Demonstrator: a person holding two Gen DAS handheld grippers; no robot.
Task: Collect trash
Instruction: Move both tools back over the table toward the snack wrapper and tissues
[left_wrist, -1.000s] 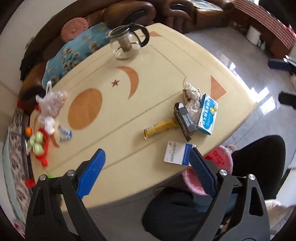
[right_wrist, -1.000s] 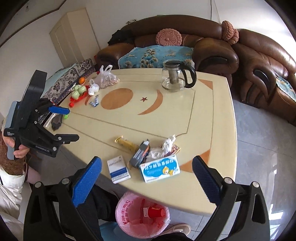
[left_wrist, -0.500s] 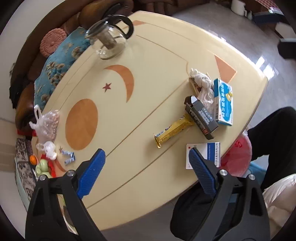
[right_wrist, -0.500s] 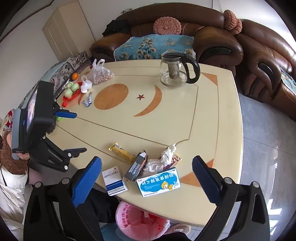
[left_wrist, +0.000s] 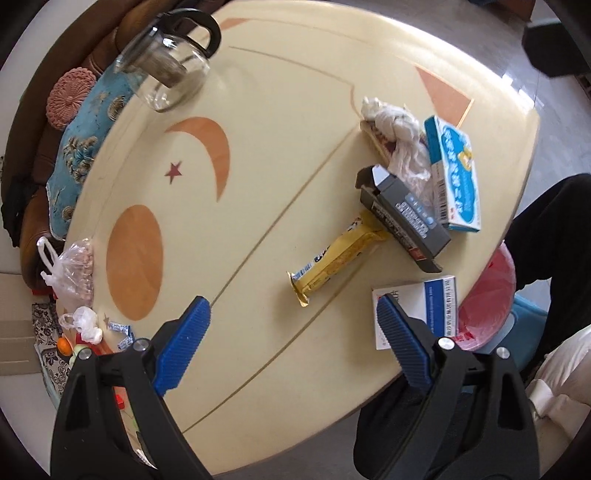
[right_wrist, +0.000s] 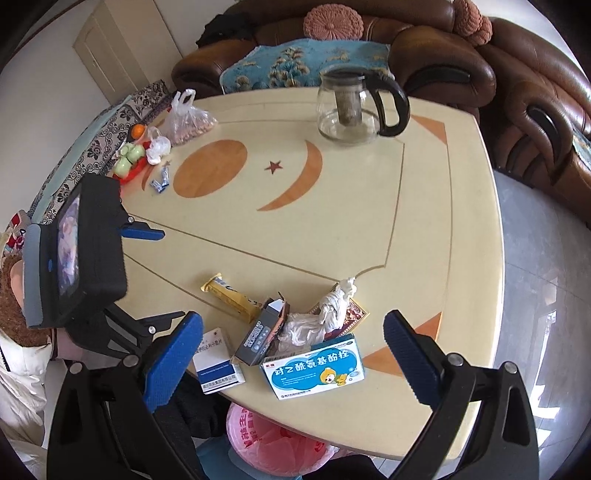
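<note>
Trash lies at the table's near edge: a yellow snack wrapper (left_wrist: 338, 258) (right_wrist: 232, 297), a dark grey carton (left_wrist: 404, 218) (right_wrist: 260, 338), crumpled white tissue (left_wrist: 397, 136) (right_wrist: 325, 314), a light blue medicine box (left_wrist: 456, 173) (right_wrist: 314, 371) and a white-and-blue box (left_wrist: 424, 306) (right_wrist: 218, 363). A bin with a pink bag (left_wrist: 487, 299) (right_wrist: 273, 443) stands below the edge. My left gripper (left_wrist: 291, 345) is open above the table, short of the wrapper; it also shows in the right wrist view (right_wrist: 147, 273). My right gripper (right_wrist: 291, 363) is open above the boxes.
A glass teapot (right_wrist: 354, 107) stands at the far side of the cream table (right_wrist: 424, 221). A bag of nuts (right_wrist: 188, 120), small candies (right_wrist: 160, 181) and a red tray of green cups (right_wrist: 129, 164) sit at the left. Brown sofas (right_wrist: 517, 74) surround the table.
My left gripper has moved forward over the table toward the trash. My right gripper has moved closer over the boxes. Both stay open.
</note>
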